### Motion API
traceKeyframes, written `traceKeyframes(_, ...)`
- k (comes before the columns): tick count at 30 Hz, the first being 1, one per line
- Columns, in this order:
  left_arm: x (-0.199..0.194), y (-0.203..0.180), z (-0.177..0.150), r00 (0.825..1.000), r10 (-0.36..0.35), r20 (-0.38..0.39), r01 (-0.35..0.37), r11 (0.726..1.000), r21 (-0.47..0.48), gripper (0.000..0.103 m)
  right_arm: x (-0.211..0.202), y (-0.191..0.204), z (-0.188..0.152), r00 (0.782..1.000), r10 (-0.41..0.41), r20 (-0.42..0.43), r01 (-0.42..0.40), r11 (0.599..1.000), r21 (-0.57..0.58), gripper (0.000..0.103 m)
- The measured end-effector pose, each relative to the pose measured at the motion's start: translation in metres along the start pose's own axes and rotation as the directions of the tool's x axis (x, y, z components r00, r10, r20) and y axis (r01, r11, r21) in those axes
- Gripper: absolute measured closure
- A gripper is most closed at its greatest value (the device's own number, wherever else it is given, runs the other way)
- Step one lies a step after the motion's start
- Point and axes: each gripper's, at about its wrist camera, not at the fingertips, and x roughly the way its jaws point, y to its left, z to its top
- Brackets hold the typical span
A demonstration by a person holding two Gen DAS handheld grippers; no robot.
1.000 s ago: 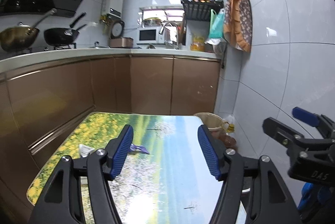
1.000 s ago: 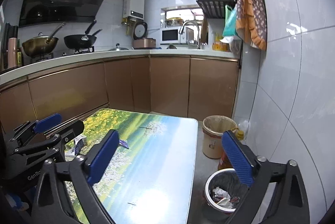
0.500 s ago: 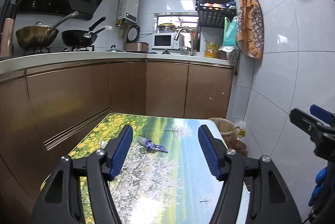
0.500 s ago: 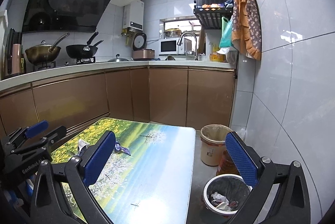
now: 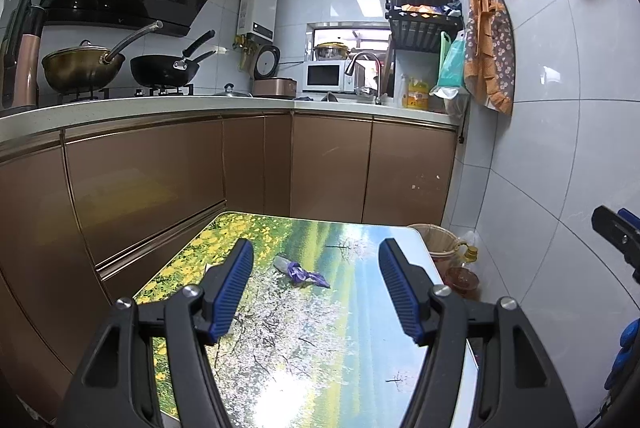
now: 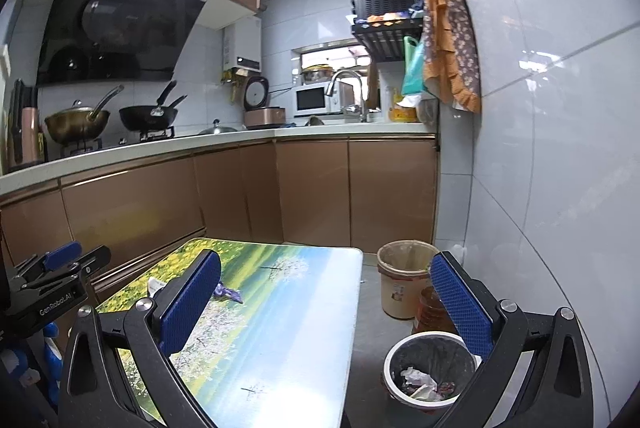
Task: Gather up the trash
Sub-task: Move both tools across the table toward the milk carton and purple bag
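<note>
Trash is still to be collected: both the left gripper [image 5: 316, 288] and right gripper [image 6: 326, 304] are held open and empty over the table [image 5: 360, 328]; beyond them, mid-table, a purple wrapper [image 5: 302, 273] is to be approached and pinched, then carried to the bin [image 6: 430, 368] beside the table

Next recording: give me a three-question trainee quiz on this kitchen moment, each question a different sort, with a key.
1. True or false: the purple wrapper lies on the printed table, ahead of the left gripper.
2. Multiple choice: what sits in the white-rimmed bin on the floor by the table?
A. nothing
B. crumpled scraps
C. a pan
3. Fill in: both the left gripper and the right gripper have their jaws ____ with nothing between the pads.

Key: 1 true; 2 B; 3 open.
</note>
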Motion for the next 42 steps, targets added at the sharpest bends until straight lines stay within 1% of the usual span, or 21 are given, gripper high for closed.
traceKeyframes(5,0.004,-0.004,-0.003,1.0,0.011,-0.012,-0.01,1.0,0.019,0.04,0.006,-0.016,-0.005,1.0,-0.001,-0.016,0.002,0.999,0.041,0.0)
traceKeyframes(10,0.015,0.004,-0.005,0.998,0.033,-0.045,-0.032,0.999,0.018,0.04,0.019,-0.019,-0.011,0.999,0.012,-0.048,-0.01,0.999,0.039,0.0)
traceKeyframes(15,0.027,0.022,-0.007,0.994,0.076,-0.072,-0.076,0.997,0.005,0.04,0.037,-0.02,-0.015,0.996,0.032,-0.078,-0.028,0.999,0.046,0.0)
traceKeyframes(22,0.047,0.056,-0.016,0.98,0.141,-0.138,-0.149,0.988,-0.049,0.04,0.071,-0.012,-0.026,0.987,0.063,-0.147,-0.06,0.998,0.03,0.0)
traceKeyframes(25,0.049,0.065,-0.022,0.976,0.157,-0.153,-0.168,0.984,-0.059,0.04,0.078,-0.007,-0.031,0.983,0.074,-0.166,-0.071,0.997,0.023,0.0)
traceKeyframes(31,0.042,0.075,-0.029,0.974,0.167,-0.151,-0.179,0.982,-0.065,0.04,0.073,0.003,-0.039,0.98,0.081,-0.182,-0.083,0.997,-0.002,0.0)
traceKeyframes(36,0.031,0.085,-0.029,0.973,0.181,-0.142,-0.194,0.978,-0.08,0.04,0.063,0.007,-0.036,0.982,0.085,-0.171,-0.089,0.996,-0.015,0.0)
traceKeyframes(42,0.01,0.105,-0.023,0.97,0.219,-0.101,-0.23,0.967,-0.108,0.04,0.05,0.016,-0.03,0.984,0.096,-0.149,-0.103,0.994,-0.041,0.0)
